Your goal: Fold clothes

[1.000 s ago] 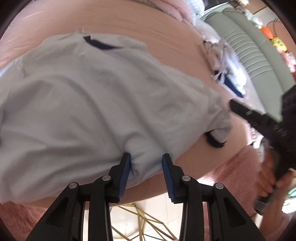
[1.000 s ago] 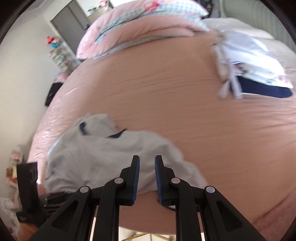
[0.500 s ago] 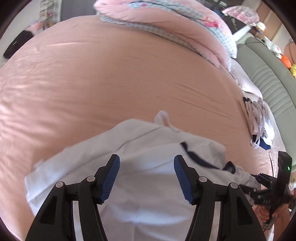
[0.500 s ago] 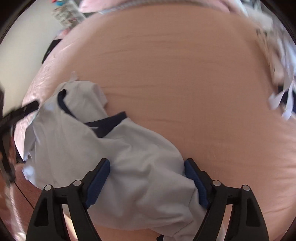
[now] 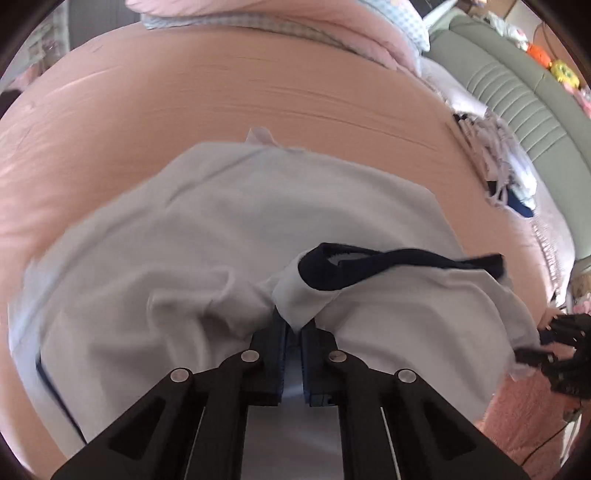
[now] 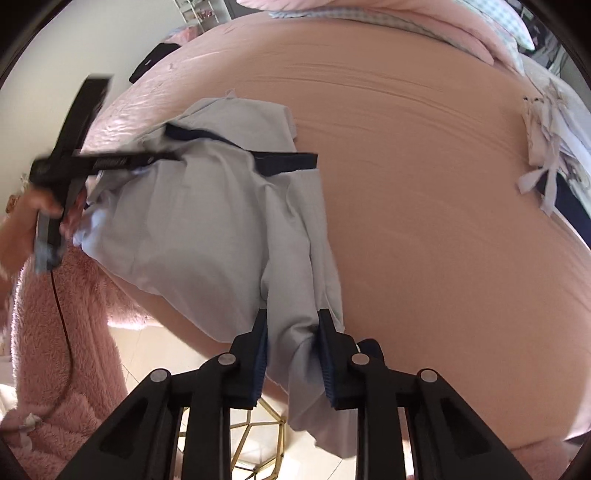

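Note:
A pale blue shirt (image 5: 229, 236) with a navy collar (image 5: 373, 262) lies crumpled near the front edge of a pink bed (image 5: 258, 103). My left gripper (image 5: 293, 332) is shut on a fold of the shirt just below the collar. My right gripper (image 6: 293, 325) is shut on a bunched part of the shirt (image 6: 221, 206) at the bed's edge, with cloth hanging below the fingers. The left gripper also shows in the right wrist view (image 6: 162, 157), and the right gripper shows at the right edge of the left wrist view (image 5: 546, 343).
A pile of other clothes (image 6: 550, 147) lies at the bed's right side. A pink quilt and checked pillow (image 5: 295, 18) sit at the far end. A grey-green headboard (image 5: 517, 85) stands at right. A fluffy pink sleeve (image 6: 55, 332) and a gold wire stool (image 6: 258, 435) are below.
Both grippers have closed on the shirt; half a second ago both were open over it. The shirt is now bunched and pulled between them.

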Action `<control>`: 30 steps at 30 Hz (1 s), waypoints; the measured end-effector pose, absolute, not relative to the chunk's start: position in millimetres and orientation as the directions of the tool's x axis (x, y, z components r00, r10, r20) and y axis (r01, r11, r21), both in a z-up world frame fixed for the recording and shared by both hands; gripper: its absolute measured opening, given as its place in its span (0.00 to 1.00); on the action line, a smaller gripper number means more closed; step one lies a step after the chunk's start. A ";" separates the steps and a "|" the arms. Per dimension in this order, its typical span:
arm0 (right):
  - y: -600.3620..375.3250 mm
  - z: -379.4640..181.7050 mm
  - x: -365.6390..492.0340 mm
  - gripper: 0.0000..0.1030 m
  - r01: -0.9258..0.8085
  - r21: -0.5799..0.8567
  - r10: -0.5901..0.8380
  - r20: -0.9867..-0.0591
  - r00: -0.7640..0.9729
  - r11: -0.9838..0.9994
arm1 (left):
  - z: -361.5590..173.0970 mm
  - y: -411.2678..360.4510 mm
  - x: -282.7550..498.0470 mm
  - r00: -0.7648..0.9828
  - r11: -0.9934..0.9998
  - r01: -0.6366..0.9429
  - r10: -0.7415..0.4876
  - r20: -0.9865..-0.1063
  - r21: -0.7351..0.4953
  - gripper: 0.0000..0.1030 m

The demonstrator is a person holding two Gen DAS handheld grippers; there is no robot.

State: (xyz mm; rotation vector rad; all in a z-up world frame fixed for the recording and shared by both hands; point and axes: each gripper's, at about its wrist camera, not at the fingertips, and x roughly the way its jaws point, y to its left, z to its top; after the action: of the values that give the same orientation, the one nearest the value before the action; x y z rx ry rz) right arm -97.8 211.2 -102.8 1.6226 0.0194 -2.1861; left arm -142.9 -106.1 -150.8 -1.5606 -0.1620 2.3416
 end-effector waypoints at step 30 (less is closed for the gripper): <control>177.6 -107.5 -88.6 0.10 0.433 0.203 -0.335 -0.907 -0.255 -0.879 | -112.2 -60.6 -142.0 -0.486 -0.920 -0.362 0.326 -0.811 -0.153 0.54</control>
State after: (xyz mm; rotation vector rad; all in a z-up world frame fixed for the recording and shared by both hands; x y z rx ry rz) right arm -88.6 177.6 -107.5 1.5310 0.1195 -2.1617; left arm -142.0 -60.6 -112.2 -1.3033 0.0540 2.4093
